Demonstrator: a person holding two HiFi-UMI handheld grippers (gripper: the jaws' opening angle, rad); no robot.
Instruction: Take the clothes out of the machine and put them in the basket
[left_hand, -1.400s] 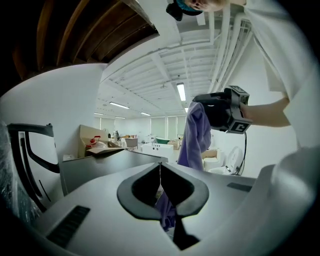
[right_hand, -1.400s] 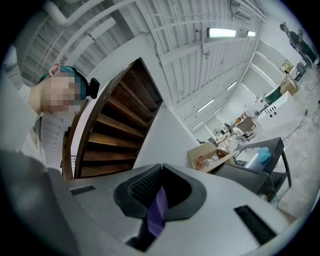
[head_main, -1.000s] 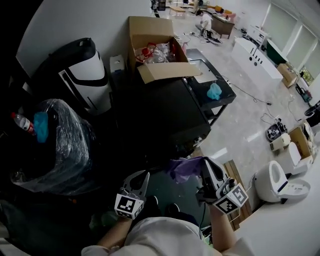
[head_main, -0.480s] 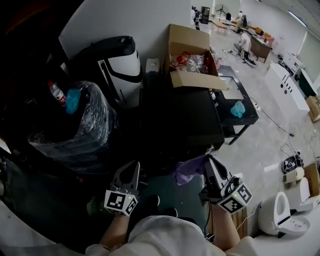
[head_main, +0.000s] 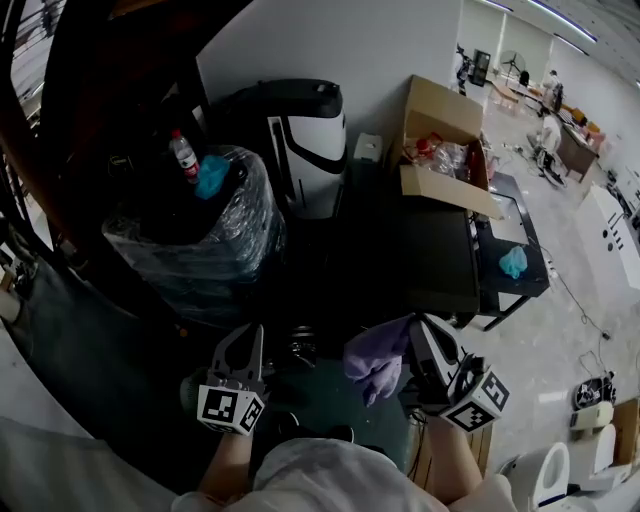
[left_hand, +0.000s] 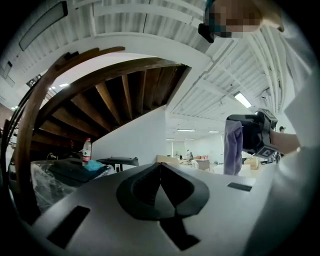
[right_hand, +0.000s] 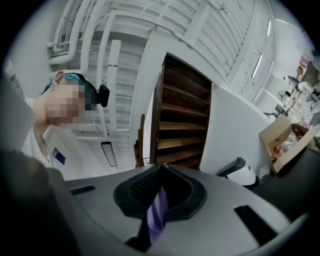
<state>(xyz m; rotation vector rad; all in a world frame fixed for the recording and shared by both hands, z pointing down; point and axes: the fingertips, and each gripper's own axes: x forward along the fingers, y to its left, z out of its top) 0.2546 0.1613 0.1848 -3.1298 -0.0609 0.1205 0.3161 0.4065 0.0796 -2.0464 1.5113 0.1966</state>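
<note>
**Two grippers held up, one pinching a purple cloth**

We hold both grippers out in front of our body, low in the head view. Our arms come up from the bottom edge, one on each side.

Our left gripper (head_main: 247, 338) points away from us and sits about flat. Its two jaws are pressed together at the tips. Nothing is between them.

Our right gripper (head_main: 415, 335) points away from us too, with its nose tipped up a little. Its jaws are squeezed tight on a purple cloth (head_main: 376, 356). In the right gripper view a strip of the cloth sticks out from between the pads. The rest of the cloth hangs down loose in the air. It hangs between the two grippers and touches only the right one. The place under it is dark, and we cannot tell what is there.

Farther off, a big bin wrapped in clear plastic (head_main: 190, 245) has a bottle (head_main: 182, 155) on top. A black table (head_main: 420, 250) stands to the right of it, with an open cardboard box (head_main: 432, 105) on its far end.
</note>
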